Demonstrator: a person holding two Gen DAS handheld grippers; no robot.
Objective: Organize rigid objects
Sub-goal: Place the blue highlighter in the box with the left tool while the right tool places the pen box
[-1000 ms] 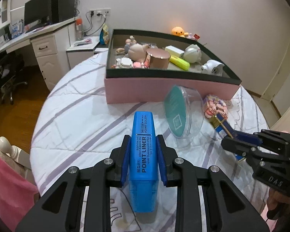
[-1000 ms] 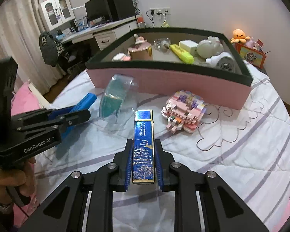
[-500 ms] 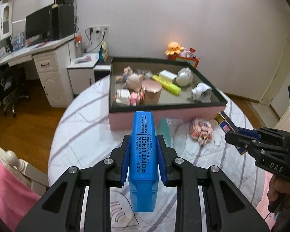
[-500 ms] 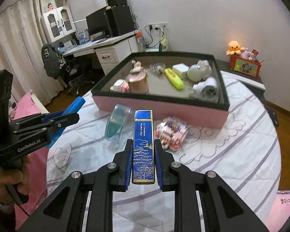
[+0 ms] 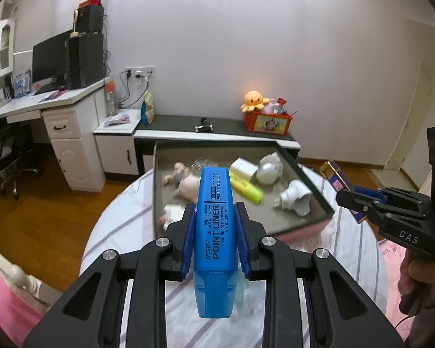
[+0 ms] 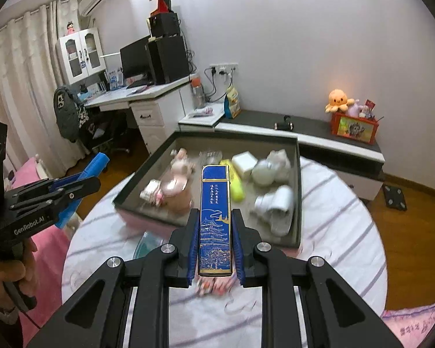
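Note:
My left gripper is shut on a big blue highlighter marked POINT LINER, held high above the round table. My right gripper is shut on a slim dark blue box with gold drawings. Each gripper also shows in the other's view: the right one with the blue box, the left one with the highlighter. Ahead lies the pink tray with a dark rim, also in the right wrist view, holding a yellow highlighter, white toys and figurines.
The round table has a white striped cloth. A clear round container and a pink brick model lie on it below my right gripper. A low bench and a desk stand behind. Wooden floor surrounds the table.
Both grippers have risen and pulled back from the table with their objects still held. The tray now lies farther below, and the container and brick model have slid under the grippers.

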